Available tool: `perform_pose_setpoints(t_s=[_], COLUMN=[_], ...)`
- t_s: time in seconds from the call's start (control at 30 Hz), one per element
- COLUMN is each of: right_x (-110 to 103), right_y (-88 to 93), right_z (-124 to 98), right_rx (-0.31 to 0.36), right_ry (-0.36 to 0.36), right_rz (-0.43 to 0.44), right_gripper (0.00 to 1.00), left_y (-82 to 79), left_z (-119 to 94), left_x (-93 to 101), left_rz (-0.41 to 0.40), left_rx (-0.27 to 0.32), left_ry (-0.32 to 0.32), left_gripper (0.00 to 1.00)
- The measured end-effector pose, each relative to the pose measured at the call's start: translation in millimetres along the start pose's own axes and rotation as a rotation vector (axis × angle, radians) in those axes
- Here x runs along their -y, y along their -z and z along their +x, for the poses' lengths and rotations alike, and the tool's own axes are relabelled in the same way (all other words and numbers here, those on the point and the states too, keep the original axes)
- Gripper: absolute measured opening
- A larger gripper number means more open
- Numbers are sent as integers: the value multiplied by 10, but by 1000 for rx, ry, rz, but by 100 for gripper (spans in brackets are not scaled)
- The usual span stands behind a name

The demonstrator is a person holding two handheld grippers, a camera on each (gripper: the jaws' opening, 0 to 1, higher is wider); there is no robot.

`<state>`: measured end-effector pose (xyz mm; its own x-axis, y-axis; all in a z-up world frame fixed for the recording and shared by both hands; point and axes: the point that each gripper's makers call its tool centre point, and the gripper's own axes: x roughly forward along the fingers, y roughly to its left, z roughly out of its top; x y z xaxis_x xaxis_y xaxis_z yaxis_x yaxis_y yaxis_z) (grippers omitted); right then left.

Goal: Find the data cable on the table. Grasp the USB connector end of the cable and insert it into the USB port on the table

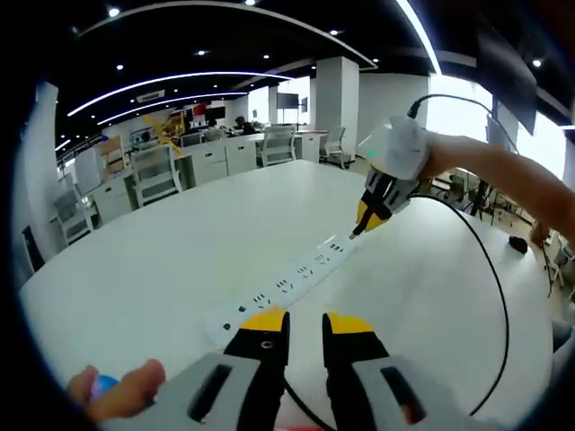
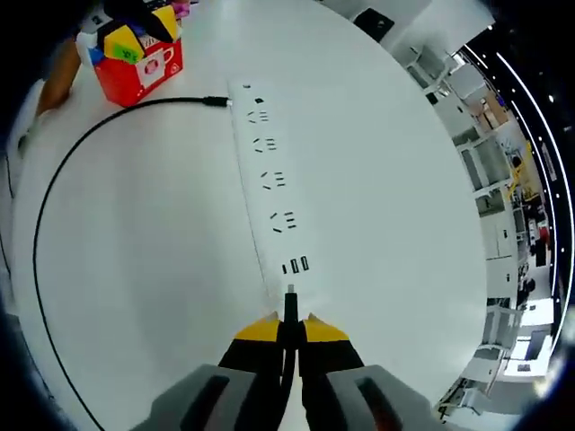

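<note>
A long white power strip [image 1: 287, 283] lies on the round white table [image 1: 162, 260]. In the right gripper view the strip [image 2: 265, 180] runs away from me, with its USB ports [image 2: 296, 265] at the near end. My right gripper [image 2: 289, 325] is shut on the black cable's USB connector [image 2: 289, 301]; the connector's tip sits just short of the ports. From the left gripper view, the right gripper [image 1: 367, 223] hovers over the strip's far end. The black cable [image 1: 499, 305] loops wide across the table. My left gripper [image 1: 305, 323] is open at the strip's near end, holding nothing.
A red box-like object [image 2: 135, 63] with yellow and black parts sits by the strip's far end, with a hand [image 2: 54, 72] beside it. A small black item [image 1: 517, 242] lies near the table's right edge. Office desks and chairs [image 1: 153, 175] stand beyond the table.
</note>
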<state>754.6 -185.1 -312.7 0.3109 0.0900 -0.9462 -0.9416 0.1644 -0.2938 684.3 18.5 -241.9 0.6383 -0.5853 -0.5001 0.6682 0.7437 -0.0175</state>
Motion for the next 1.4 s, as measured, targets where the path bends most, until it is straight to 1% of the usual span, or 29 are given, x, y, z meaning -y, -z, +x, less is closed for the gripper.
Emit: perform_pose_setpoints(t_s=[0.13, 0.33, 0.67, 1.03, 1.4], right_x=[-12, 46, 79, 91, 137], right_y=[5, 14, -55, -118, -160], right_z=[4, 15, 63, 131, 191], right_rx=[-21, -62, -112, -178, -225], right_ry=[-10, -21, -49, -56, -57], right_rz=[-13, -44, -95, -166, -222], right_gripper=[9, 9, 9, 9, 9], left_y=[1, 5, 17, 46, 47], left_z=[-3, -5, -18, -39, -36], left_x=[-1, -2, 7, 35, 35], left_rz=[0, 0, 0, -1, -2], left_rx=[0, -2, -2, -2, -2], left_ry=[1, 1, 1, 0, 1], left_gripper=[16, 16, 16, 16, 16])
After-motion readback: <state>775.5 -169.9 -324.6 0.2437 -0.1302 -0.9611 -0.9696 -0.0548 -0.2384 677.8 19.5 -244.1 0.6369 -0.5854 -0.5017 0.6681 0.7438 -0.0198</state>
